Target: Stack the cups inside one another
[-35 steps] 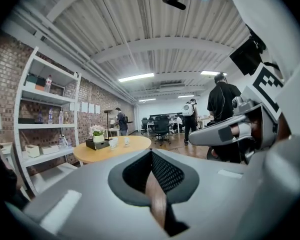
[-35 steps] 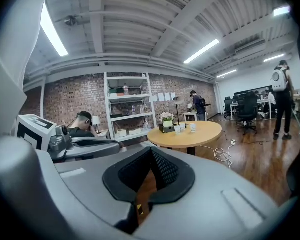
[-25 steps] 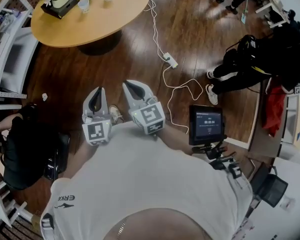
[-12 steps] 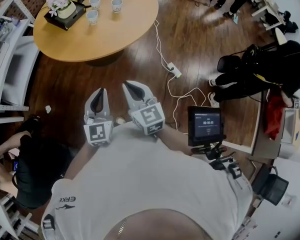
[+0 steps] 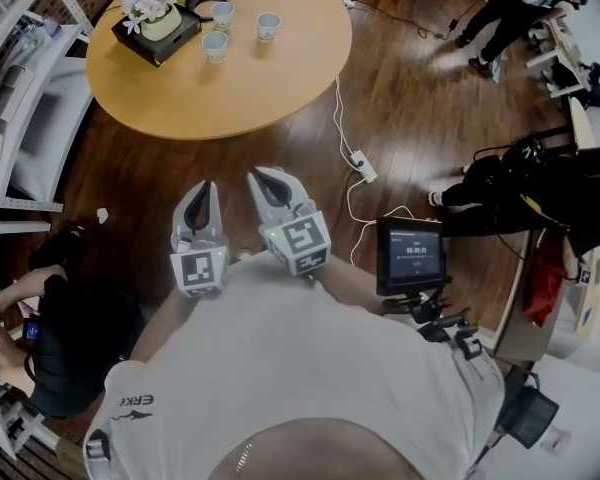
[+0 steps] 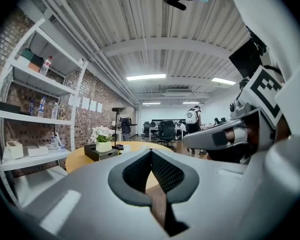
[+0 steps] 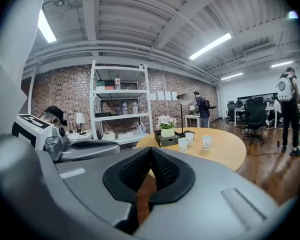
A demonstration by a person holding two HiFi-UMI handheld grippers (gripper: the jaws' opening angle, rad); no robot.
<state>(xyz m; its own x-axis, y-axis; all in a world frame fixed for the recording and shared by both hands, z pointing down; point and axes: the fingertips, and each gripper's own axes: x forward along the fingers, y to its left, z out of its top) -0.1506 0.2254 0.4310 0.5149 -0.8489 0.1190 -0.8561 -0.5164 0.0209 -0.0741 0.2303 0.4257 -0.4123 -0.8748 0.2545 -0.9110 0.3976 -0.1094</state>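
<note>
Three white paper cups [image 5: 223,14] [image 5: 268,25] [image 5: 215,46] stand apart on the round wooden table [image 5: 240,88], beside a black tray with a flower pot [image 5: 158,23]. Both grippers are held side by side over the wooden floor, short of the table and pointing at it. My left gripper [image 5: 202,188] is shut with nothing in it, its tips meeting in its own view [image 6: 151,151]. My right gripper [image 5: 259,175] is shut and empty too [image 7: 151,149]. In the right gripper view the cups [image 7: 183,144] [image 7: 190,137] [image 7: 206,142] stand ahead on the table [image 7: 225,154].
White shelving [image 5: 20,88] stands left of the table. A power strip with white cable [image 5: 360,160] lies on the floor to the right. A small monitor on a stand [image 5: 412,253] is at my right. A seated person [image 5: 60,318] is lower left; other people [image 5: 520,198] are right.
The table and cups have come nearer and lower in the head view as I walk toward them. Both grippers stay shut, side by side.
</note>
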